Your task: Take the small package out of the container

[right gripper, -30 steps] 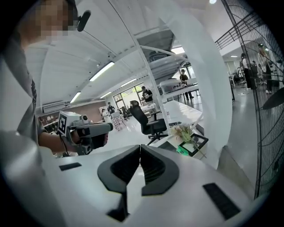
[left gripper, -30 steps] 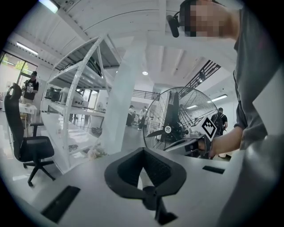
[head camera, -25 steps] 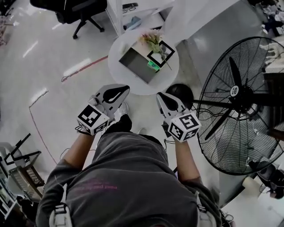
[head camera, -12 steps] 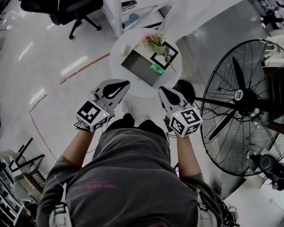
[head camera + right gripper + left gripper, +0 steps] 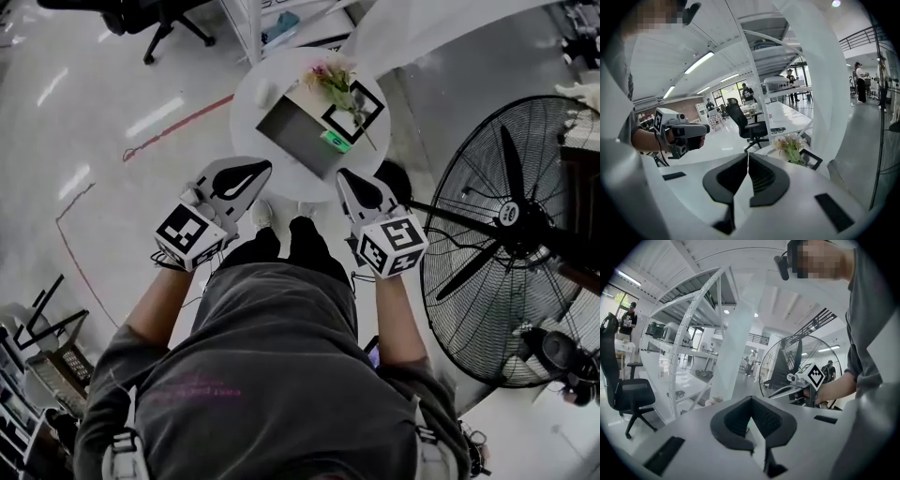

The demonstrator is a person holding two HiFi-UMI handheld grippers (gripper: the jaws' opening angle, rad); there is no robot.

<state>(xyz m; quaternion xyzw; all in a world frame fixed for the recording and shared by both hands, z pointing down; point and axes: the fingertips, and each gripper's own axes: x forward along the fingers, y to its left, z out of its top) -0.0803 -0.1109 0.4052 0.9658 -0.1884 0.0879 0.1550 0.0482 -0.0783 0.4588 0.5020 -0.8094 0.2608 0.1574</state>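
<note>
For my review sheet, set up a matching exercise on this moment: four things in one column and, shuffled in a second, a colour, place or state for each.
Column one
1. small package
2. fan
3. flowers
4. right gripper

Column two
A. jaws together, nothing between them
B. standing at the head view's right
C. green
D. pale blossoms at the far side of the round table

Pairs: 1-C, 2-B, 3-D, 4-A.

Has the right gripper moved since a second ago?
Yes: the right gripper has edged forward toward the round white table, its tip now reaching the table's near rim.
</note>
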